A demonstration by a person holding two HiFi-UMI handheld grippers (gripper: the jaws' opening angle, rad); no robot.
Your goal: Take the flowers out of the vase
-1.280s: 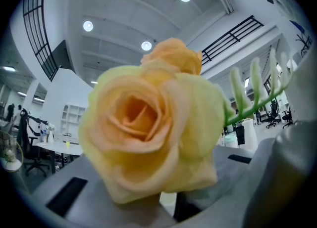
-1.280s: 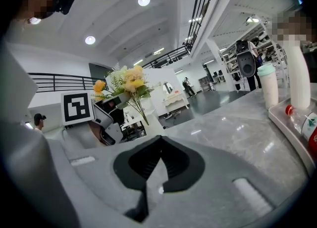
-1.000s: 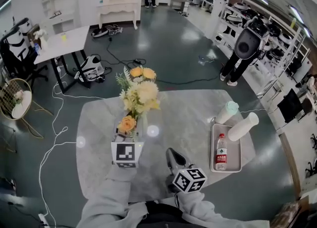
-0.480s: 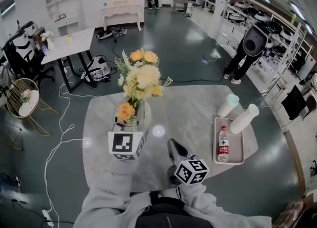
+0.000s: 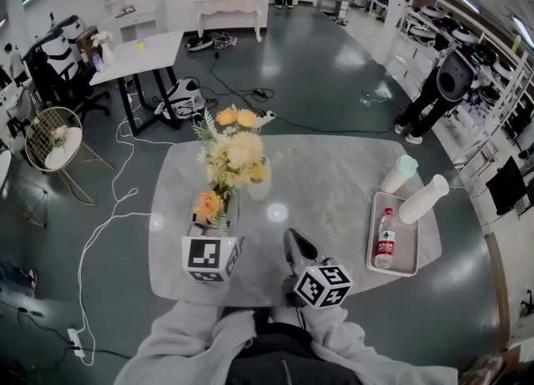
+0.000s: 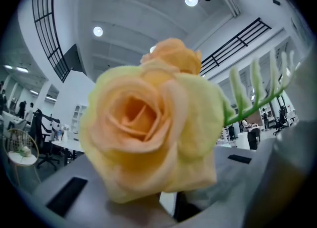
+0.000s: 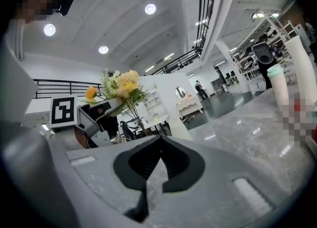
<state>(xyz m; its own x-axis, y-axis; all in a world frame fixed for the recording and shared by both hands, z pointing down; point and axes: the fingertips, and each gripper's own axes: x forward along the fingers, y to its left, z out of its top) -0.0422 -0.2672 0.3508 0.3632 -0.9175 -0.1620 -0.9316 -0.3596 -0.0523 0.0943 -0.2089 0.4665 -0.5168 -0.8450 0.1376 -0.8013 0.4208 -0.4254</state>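
Left tongs (image 5: 214,226): clenched on the flowers' (image 5: 234,151) stems, with a peach rose (image 6: 148,138) right at the lens.
Flowers' long axis: runs up and away from those tongs.
Vase (image 5: 260,183): on the tabletop (image 5: 334,183), just right of the bunch. The stems are probably clear of it, though that's hard to call.
Right tongs (image 7: 158,140): pinched together, empty, and nearer the vase.

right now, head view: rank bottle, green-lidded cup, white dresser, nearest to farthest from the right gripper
From the right gripper:
1. bottle, on the tray at right
2. green-lidded cup, beyond the tray
3. white dresser, across the room
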